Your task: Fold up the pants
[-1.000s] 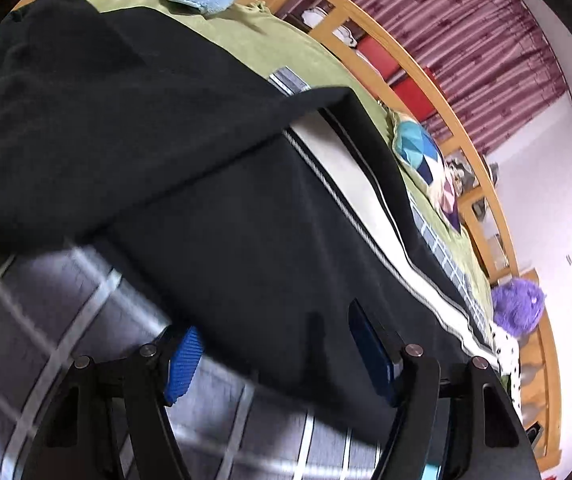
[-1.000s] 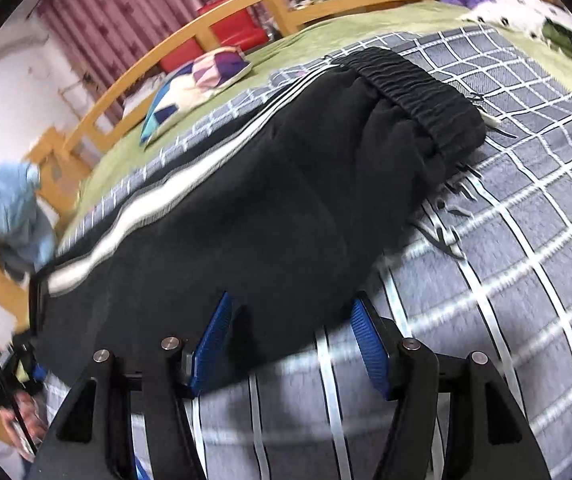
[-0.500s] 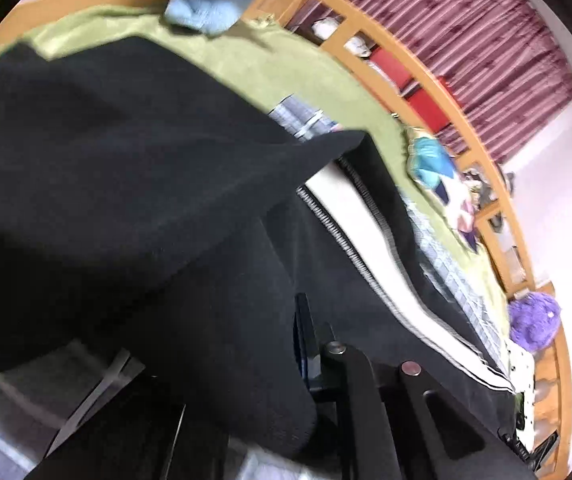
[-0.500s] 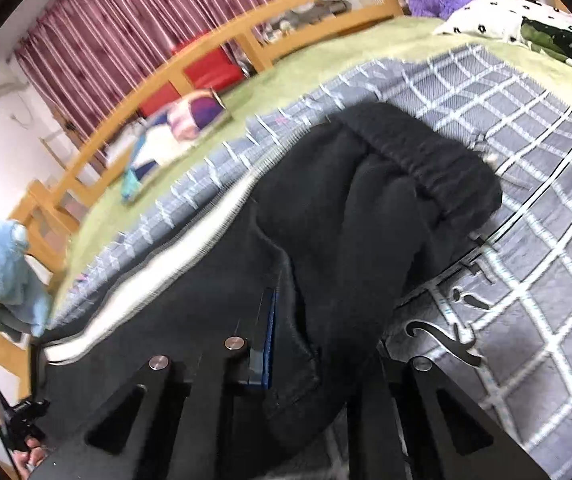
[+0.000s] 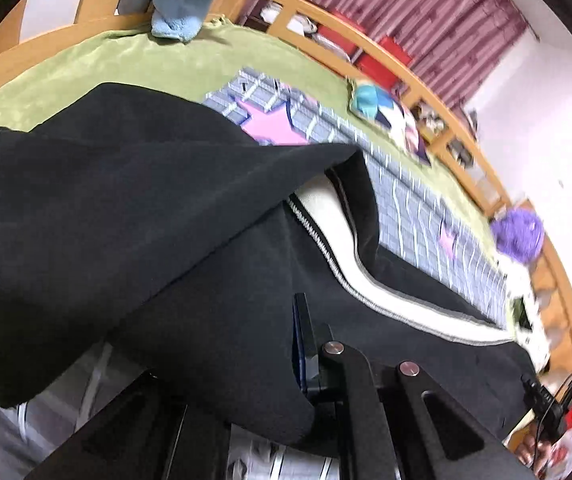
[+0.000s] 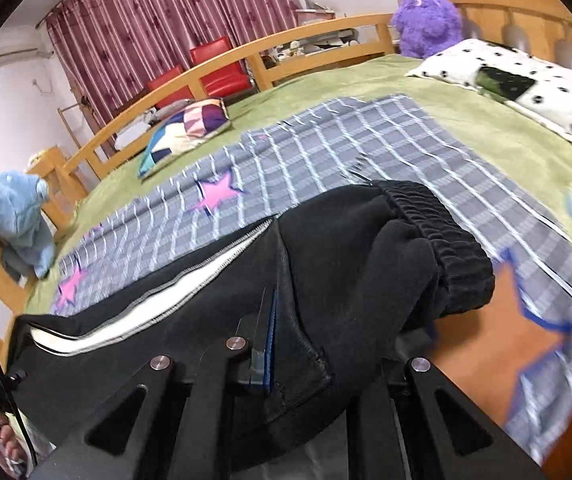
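1. Black fleece pants with a white side stripe (image 6: 174, 320) lie lengthwise on the grey checked blanket with pink stars (image 6: 325, 148), which covers the green bedspread (image 6: 465, 120).
2. Left gripper (image 5: 246, 368): fingers pinched on the near long edge of the pants at the leg end. Only one blue pad (image 5: 297, 344) shows; the other is buried under cloth.
3. Right gripper (image 6: 325, 356): clamped on the same near edge close to the elastic ribbed waistband (image 6: 441, 232). Fabric is bunched between the fingers, with a seam right at the blue pad (image 6: 270, 340).
4. Both grips are raised: the near edge hangs off the blanket and drapes over the gripper fronts. The stripe side rests flat.
5. Progress estimate: early. Grasp done and lift under way; no fold has landed yet as far as visible.
6. Left to do, judging from the layout: carry the near edge across to the stripe side, lay it down, release, then fold end to end.
7. The leg cuffs are out of sight, so I can't confirm leg alignment.
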Demonstrator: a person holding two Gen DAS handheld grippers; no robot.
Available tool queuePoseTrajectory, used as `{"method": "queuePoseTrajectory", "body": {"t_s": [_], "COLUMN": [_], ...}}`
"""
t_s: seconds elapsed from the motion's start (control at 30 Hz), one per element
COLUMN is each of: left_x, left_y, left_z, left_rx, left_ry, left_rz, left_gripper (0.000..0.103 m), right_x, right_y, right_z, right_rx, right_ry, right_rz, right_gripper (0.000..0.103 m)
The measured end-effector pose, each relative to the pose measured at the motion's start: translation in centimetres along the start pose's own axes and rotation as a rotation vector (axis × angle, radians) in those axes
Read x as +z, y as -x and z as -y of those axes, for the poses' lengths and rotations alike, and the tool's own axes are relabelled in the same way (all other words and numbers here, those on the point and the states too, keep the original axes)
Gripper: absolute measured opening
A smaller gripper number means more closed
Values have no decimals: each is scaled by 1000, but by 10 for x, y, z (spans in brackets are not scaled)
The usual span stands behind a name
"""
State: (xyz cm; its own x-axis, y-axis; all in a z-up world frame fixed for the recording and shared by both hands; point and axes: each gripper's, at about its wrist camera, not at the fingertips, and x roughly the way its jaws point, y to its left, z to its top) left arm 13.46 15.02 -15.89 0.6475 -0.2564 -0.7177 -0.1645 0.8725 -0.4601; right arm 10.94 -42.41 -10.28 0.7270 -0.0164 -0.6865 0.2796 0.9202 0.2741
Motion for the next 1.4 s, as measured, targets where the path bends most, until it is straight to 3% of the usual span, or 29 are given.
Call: {"method": "queuePoseTrajectory", "body": {"t_s": [0.17,0.23,0.27,0.33,0.43,0.47,0.63,0.7,0.77,0.87,0.97,1.03,1.17,1.3,1.4], "left_x": [-16,-20,-22,-33,-40,-42,-43,-42,-40,-32,-25,-24,-23,-19,-16], "left_y": [-8,-8,-5,7,21,24,30,34,39,49,58,58,48,23,8], "left_z": [-13,-18,-18,-15,-13,-13,-10,-10,-11,-15,-19,-22,-27,-28,-25], "left_rx": [35,51,74,98,126,123,101,98,98,135,181,209,236,261,285], "left_ry": [23,49,45,7,-23,-22,9,19,17,15,-21,-36,-74,-102,-139], "left_rz": [-78,-124,-138,-120,-80,-75,-56,-45,-29,8,49,53,40,-2,11], "left_gripper": [12,33,38,54,61,61,63,63,63,63,64,64,64,64,64], "right_x": [-39,-50,-53,-58,-61,-61,-53,-50,-44,-15,4,7,-15,-39,-46], "right_y": [-15,-18,-15,-4,18,19,-18,-38,-49,-41,-23,-34,-53,-18,10], "right_z": [27,34,38,45,66,75,100,105,113,105,100,96,101,108,101], "right_rx": [-22,-17,-7,10,3,21,153,156,112,107,150,77,-41,-87,-150], "right_ry": [-31,-45,-53,-66,-124,-158,-357,-428,-532,-411,-317,-268,-199,-184,-137], "right_rz": [-113,-133,-141,-131,-55,-44,-61,-69,-44,10,88,36,-130,-104,-87], "right_gripper": [19,27,31,43,65,66,68,68,40,29,32,42,48,54,54]}}
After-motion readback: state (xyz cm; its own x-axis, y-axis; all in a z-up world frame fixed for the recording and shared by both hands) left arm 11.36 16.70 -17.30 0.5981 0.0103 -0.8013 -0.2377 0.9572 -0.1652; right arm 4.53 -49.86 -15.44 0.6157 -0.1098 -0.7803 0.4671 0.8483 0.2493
